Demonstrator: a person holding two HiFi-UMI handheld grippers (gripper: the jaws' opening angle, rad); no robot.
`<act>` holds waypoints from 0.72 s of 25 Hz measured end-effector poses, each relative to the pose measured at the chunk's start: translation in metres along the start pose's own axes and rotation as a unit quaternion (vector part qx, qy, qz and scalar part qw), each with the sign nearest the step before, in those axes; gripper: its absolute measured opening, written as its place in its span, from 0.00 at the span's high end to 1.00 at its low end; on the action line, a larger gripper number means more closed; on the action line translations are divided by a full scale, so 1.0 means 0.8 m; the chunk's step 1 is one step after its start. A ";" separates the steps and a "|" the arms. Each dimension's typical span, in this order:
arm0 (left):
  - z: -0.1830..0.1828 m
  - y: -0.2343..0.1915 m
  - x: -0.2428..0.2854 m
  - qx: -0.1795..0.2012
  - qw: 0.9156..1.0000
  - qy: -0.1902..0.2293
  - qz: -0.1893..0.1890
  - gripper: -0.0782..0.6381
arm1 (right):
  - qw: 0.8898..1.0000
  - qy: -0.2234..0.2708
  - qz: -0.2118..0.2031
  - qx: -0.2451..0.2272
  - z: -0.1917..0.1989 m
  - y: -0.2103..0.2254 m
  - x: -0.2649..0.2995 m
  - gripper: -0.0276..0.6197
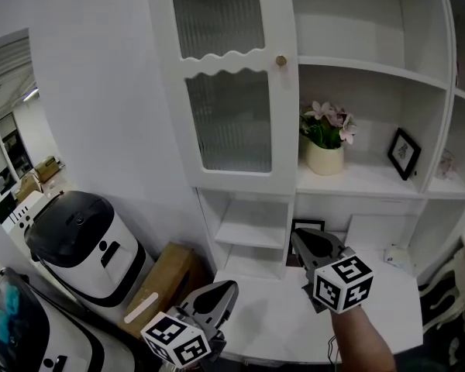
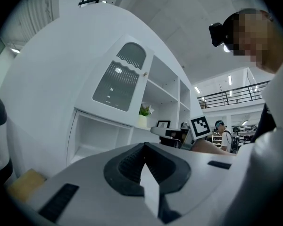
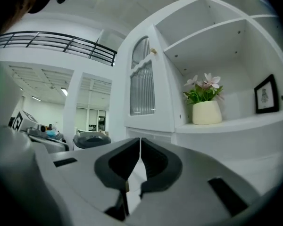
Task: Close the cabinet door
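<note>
The white cabinet door with ribbed glass panes and a small brass knob stands swung open, away from the shelves. It also shows in the left gripper view as the door and in the right gripper view as the door with its knob. My left gripper is low and left of the door, shut and holding nothing. My right gripper is below the shelves, apart from the door, with its jaws together and nothing between them. Both grippers point level toward the cabinet.
A potted pink flower and a black picture frame stand on the open shelf. A white counter lies under the grippers. A white-and-black appliance and a cardboard box sit at the left of the cabinet.
</note>
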State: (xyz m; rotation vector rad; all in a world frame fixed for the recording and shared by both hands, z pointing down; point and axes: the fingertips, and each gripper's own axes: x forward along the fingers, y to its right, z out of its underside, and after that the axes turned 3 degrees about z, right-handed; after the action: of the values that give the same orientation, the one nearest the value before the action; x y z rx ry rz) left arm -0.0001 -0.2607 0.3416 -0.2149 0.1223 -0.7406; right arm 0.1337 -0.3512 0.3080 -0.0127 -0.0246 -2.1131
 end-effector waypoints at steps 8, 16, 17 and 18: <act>0.035 0.028 0.002 -0.017 0.999 -0.007 -0.027 0.88 | 0.999 -0.004 -0.051 0.008 0.026 -0.030 -0.067 0.94; 0.053 0.061 -0.008 -0.011 0.999 -0.023 -0.047 0.88 | 0.997 -0.006 -0.073 0.034 0.051 -0.037 -0.106 0.95; 0.053 0.063 -0.011 -0.009 0.999 -0.023 -0.049 0.88 | 0.996 -0.005 -0.076 0.037 0.053 -0.039 -0.110 0.95; 0.053 0.065 -0.013 -0.008 0.999 -0.023 -0.049 0.88 | 0.996 -0.004 -0.077 0.040 0.053 -0.042 -0.113 0.95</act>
State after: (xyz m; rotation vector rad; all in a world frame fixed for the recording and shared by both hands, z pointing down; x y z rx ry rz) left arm 0.0344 -0.2101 0.3708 -0.2539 0.0749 -0.8323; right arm 0.1518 -0.2555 0.3486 0.0290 -0.1196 -2.2647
